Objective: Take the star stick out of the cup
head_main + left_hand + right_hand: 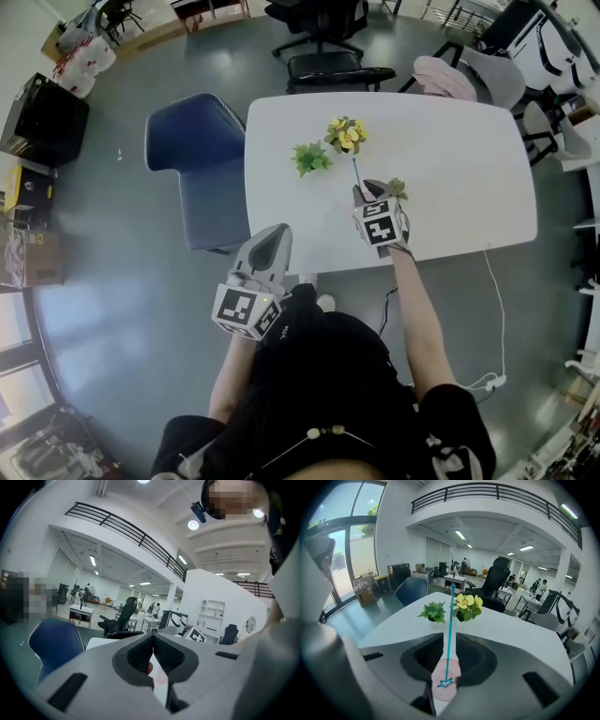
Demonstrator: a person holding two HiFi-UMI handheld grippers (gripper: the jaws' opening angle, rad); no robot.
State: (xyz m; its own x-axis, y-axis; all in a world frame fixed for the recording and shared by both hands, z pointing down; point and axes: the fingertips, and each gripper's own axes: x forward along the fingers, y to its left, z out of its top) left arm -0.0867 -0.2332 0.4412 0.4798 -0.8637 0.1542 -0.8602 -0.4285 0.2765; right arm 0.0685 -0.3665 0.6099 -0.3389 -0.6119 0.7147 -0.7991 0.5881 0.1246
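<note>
Right gripper view: the right gripper (pixel 450 641) points down at a pink cup (pixel 439 694). Its jaws stand slightly apart on either side of the teal star stick (pixel 451 620) and do not press it. The star end sits in the cup, and the shaft rises toward the yellow flowers (pixel 468 603). In the head view, this gripper (pixel 375 190) and the stick (pixel 355 173) are at the near edge of the white table (pixel 450 169). The left gripper (pixel 274 230) is off the table, with its jaws closed and empty.
</note>
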